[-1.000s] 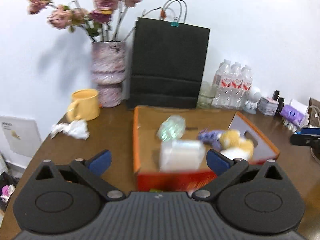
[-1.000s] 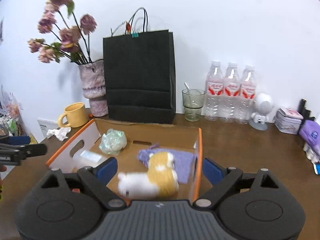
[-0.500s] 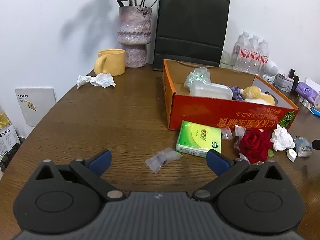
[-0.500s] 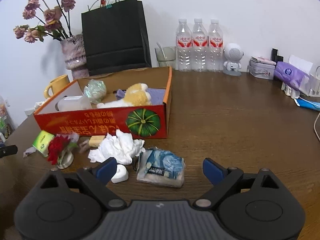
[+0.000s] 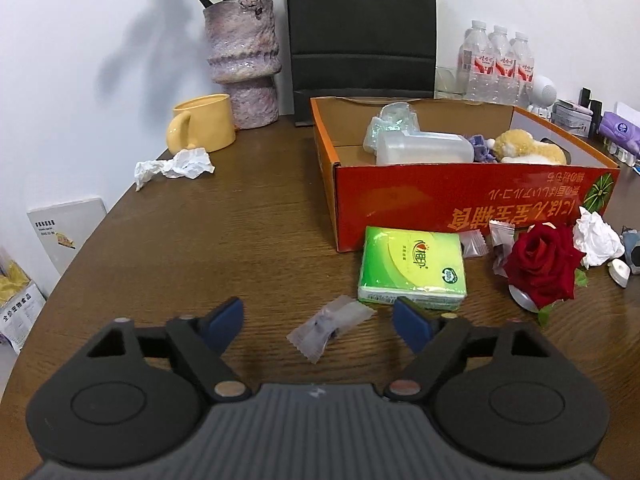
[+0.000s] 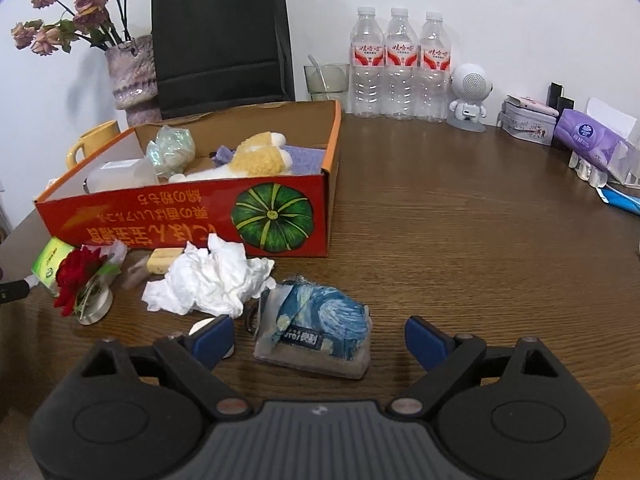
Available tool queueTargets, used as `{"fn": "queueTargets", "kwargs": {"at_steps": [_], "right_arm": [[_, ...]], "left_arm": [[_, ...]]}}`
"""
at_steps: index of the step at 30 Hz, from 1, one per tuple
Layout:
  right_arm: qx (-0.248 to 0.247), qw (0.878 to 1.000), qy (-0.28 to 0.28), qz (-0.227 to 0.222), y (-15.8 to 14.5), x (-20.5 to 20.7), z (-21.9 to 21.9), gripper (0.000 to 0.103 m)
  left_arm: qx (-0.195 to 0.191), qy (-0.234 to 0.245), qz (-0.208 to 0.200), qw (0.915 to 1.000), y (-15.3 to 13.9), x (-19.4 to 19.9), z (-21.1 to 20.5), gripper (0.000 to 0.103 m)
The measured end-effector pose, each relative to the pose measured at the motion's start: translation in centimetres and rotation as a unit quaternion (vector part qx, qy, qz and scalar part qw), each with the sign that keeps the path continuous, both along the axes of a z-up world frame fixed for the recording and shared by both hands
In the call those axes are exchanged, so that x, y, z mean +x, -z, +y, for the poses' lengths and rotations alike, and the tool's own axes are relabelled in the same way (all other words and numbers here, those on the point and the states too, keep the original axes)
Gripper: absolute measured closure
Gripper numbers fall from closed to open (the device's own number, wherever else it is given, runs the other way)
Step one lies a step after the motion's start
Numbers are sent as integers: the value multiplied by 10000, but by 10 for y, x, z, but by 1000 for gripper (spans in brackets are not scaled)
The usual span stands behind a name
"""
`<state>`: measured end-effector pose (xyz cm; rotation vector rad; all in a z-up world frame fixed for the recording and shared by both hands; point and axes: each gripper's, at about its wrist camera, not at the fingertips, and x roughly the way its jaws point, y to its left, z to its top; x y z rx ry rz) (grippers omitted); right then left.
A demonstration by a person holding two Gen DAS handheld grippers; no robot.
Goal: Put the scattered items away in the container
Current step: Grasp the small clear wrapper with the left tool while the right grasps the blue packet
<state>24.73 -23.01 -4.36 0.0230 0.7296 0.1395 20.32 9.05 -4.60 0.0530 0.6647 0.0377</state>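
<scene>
The orange cardboard box (image 5: 460, 196) (image 6: 132, 220) holds a clear plastic bottle (image 5: 424, 148), a plush toy (image 6: 256, 156) and a crumpled wrapper. In front of it lie a green tissue pack (image 5: 412, 266), a red rose (image 5: 540, 268), crumpled white tissue (image 6: 212, 280) and a blue-patterned pouch (image 6: 316, 332). My left gripper (image 5: 318, 320) is open, low over the table, with a small clear candy wrapper (image 5: 330, 326) between its fingers. My right gripper (image 6: 318, 338) is open, straddling the blue pouch.
A yellow mug (image 5: 204, 128), another crumpled tissue (image 5: 174, 166), a vase of dried flowers (image 5: 244, 64) and a black paper bag (image 5: 360, 36) stand behind the box. Water bottles (image 6: 400, 68), a glass, a small white robot figure (image 6: 470, 96) and purple tissue packs (image 6: 592, 140) line the back right.
Both grippers pulled back from over the box and dropped down to the table in front of it. The left now frames the candy wrapper, the right the blue pouch.
</scene>
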Motion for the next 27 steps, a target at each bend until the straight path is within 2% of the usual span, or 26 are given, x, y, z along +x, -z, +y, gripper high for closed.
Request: {"fn": "queueTargets", "kwargs": {"at_steps": [3, 4, 6, 8, 9, 12, 14, 17, 18, 20, 27], "right_arm": [[16, 10000, 32, 5, 2, 1, -1, 14], [28, 10000, 31, 28, 3, 2, -1, 17], [71, 9999, 4, 72, 5, 3, -2, 24], [36, 10000, 2, 39, 5, 2, -1, 42], [0, 10000, 2, 13, 4, 1, -1, 45], [43, 10000, -21, -17, 4, -1, -2, 52], [76, 10000, -36, -36, 3, -3, -2, 61], [103, 9999, -56, -57, 3, -5, -3, 68], [118, 9999, -66, -67, 3, -6, -3, 69], [137, 9998, -76, -105, 2, -9, -2, 80], [184, 9995, -61, -251, -3, -23, -3, 83]], "left_arm": [[31, 91, 79, 9999, 2, 7, 1, 29], [30, 122, 130, 9998, 4, 9, 1, 35], [-36, 166, 179, 9997, 5, 11, 3, 36], [-128, 203, 215, 9995, 5, 10, 5, 41], [-149, 220, 214, 9994, 5, 9, 5, 43], [-199, 335, 227, 9990, 3, 6, 3, 59], [-205, 404, 236, 9987, 2, 3, 0, 72], [-257, 358, 261, 9987, 1, 0, -1, 84], [-282, 314, 247, 9988, 1, -2, 0, 85], [-262, 224, 195, 9992, 0, -7, -2, 86], [-391, 180, 19, 9991, -6, -26, -6, 86]]}}
